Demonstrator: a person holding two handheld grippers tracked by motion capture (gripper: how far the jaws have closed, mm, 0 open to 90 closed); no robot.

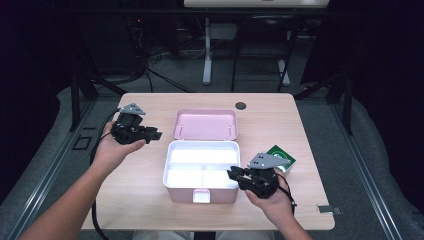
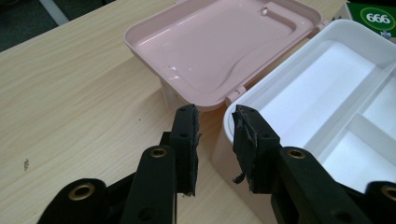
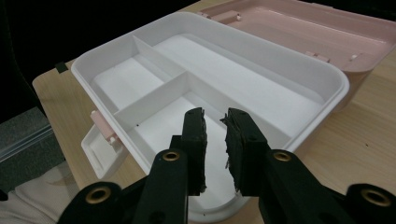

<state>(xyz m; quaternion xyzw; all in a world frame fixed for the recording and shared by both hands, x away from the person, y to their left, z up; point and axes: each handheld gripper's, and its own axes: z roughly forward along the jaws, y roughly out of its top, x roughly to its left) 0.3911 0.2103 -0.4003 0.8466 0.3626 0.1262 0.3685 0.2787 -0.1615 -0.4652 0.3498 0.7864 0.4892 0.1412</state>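
Sitting mid-bench (image 1: 150,210), the open box (image 1: 201,148) shows its white tray, pink lid (image 1: 205,124) flipped back. Left gripper (image 1: 156,134) hovers beside its left edge — jaws apart, empty. Right gripper (image 1: 232,173) — narrow gap, nothing held — hangs over the tray's near right corner.

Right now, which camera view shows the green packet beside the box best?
The high view: the green packet lies on the table right of the white tray, partly behind the right gripper. The left gripper view catches one corner of it, with "666" printed.
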